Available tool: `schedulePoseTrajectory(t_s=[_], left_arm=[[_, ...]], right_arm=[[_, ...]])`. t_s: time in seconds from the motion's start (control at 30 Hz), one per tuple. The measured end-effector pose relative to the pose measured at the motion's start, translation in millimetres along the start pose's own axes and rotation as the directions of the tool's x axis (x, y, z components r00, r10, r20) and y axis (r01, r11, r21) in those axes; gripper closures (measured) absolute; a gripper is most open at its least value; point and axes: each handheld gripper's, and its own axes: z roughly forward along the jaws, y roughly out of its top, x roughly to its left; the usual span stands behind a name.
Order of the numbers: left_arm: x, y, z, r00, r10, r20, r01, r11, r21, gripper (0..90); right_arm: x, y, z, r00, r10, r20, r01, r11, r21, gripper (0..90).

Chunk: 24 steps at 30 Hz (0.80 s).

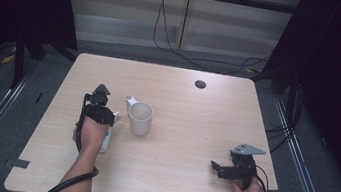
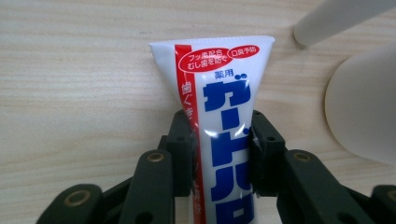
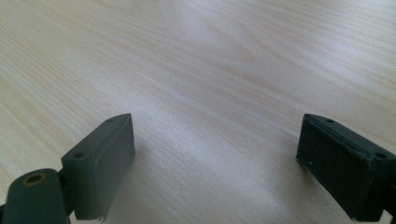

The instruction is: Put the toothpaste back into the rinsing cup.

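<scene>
Fingers (image 2: pixel 184 140) of the left gripper (image 2: pixel 219 154) are pinching a white toothpaste tube (image 2: pixel 224 93) across its width, one black pad pressed on each side of the printed body. The tube's long axis runs straight out along the gripper's own line, its flat crimped end pointing away from the hand, over the pale wood of the table (image 2: pixel 70 70). Just to the right of the tube stands a cream mug (image 1: pixel 140 118), its handle pointing toward the far side of the table; in the high view the left gripper (image 1: pixel 99 111) is close beside it, so a short carry to the right would likely bring the tube over the mug's open mouth. Farther right, well apart from both, the right gripper (image 1: pixel 221 169) rests low near the table's near corner, its fingers (image 3: pixel 100 163) spread wide with nothing between them.
</scene>
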Motion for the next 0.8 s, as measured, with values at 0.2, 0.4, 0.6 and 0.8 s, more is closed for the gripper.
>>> schedulePoseTrajectory(t_s=[0.2, 0.4, 0.6, 0.8], left_arm=[[7.0, -1.0, -10.7, 0.9999, 0.004, 0.017, -0.003, 0.9974, -0.072, 68.7], [10.4, -1.3, -28.6, 0.9993, 0.018, 0.032, -0.013, 0.987, -0.16, 68.5], [14.5, -1.8, -45.1, 0.9982, 0.025, 0.055, -0.011, 0.972, -0.235, 68.3], [17.1, -2.5, -61.5, 0.9964, 0.03, 0.079, -0.004, 0.95, -0.312, 68.3]], right_arm=[[-0.1, 0.0, 0.0, 1.0, 0.0, 0.0, 0.0, 1.0, 0.0, 10.7], [0.0, 0.0, 0.0, 1.0, 0.0, 0.0, 0.0, 1.0, 0.0, 10.7], [0.0, 0.0, 0.0, 1.0, 0.0, 0.0, 0.0, 1.0, 0.0, 10.7], [0.0, 0.0, 0.0, 1.0, 0.0, 0.0, 0.0, 1.0, 0.0, 10.7]])
